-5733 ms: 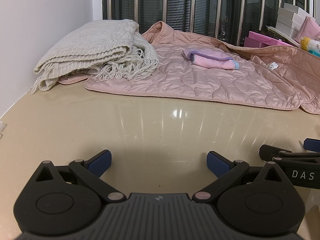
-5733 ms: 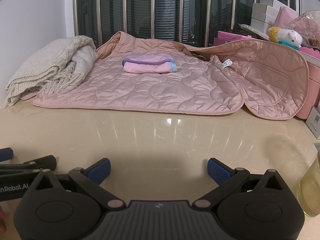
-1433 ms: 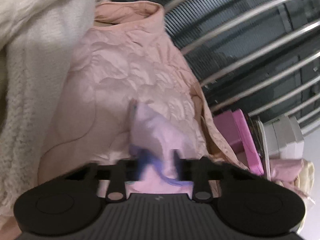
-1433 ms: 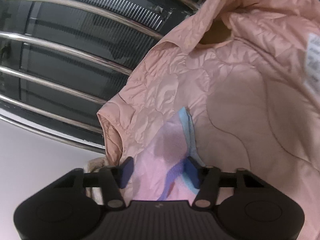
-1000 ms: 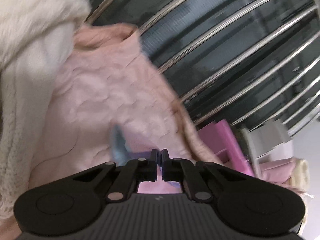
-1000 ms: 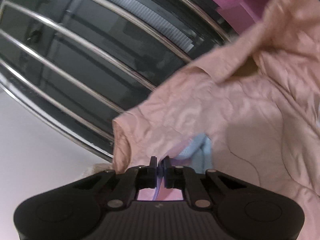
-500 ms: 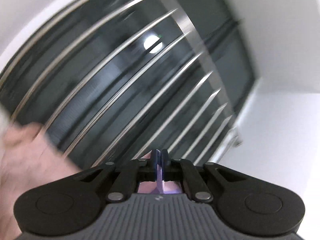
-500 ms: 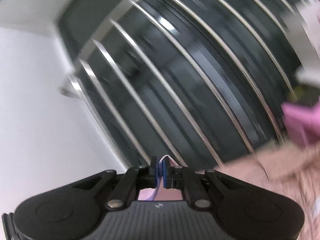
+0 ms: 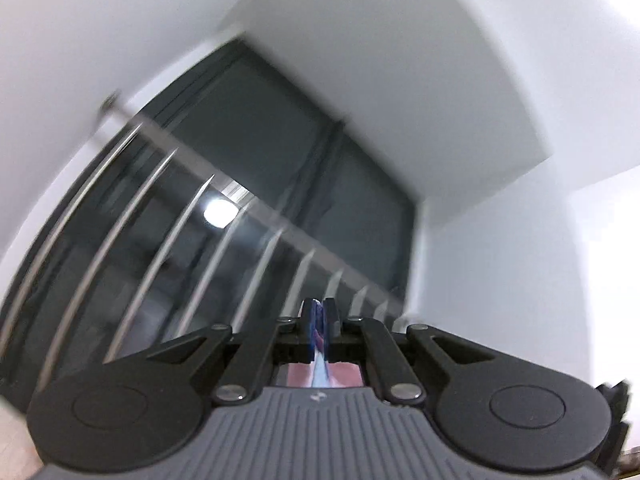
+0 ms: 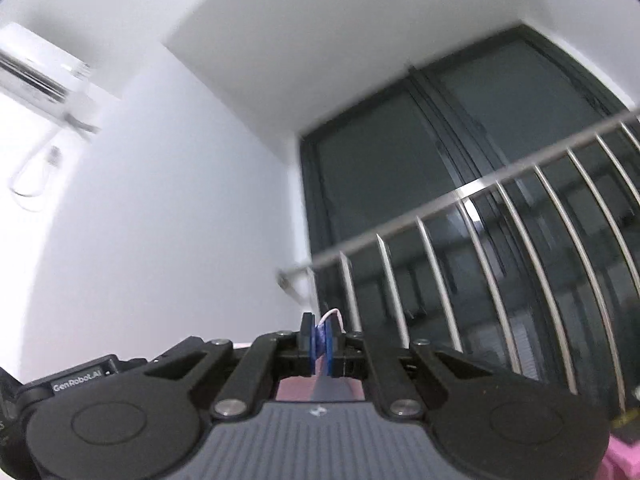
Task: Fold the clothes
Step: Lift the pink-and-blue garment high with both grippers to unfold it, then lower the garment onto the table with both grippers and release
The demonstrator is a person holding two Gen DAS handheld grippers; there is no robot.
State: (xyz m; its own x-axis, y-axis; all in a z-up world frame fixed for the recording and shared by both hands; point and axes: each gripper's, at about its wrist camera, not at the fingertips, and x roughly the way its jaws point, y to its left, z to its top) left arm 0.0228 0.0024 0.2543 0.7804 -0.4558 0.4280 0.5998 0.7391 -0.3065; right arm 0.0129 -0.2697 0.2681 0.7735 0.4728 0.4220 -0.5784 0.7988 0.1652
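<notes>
You've got both grippers tipped up at the barred window. Left gripper and right gripper each have jaws clamped on the pink garment, which hangs toward 6 o'clock.

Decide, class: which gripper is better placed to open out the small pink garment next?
Neither alone. The left gripper and right gripper are both shut on the garment, raised toward the window bars.

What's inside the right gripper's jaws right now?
A thin fold of garment is pinched in the right gripper, and a white loop pokes out above. The gripper's body hides the rest hanging below.
</notes>
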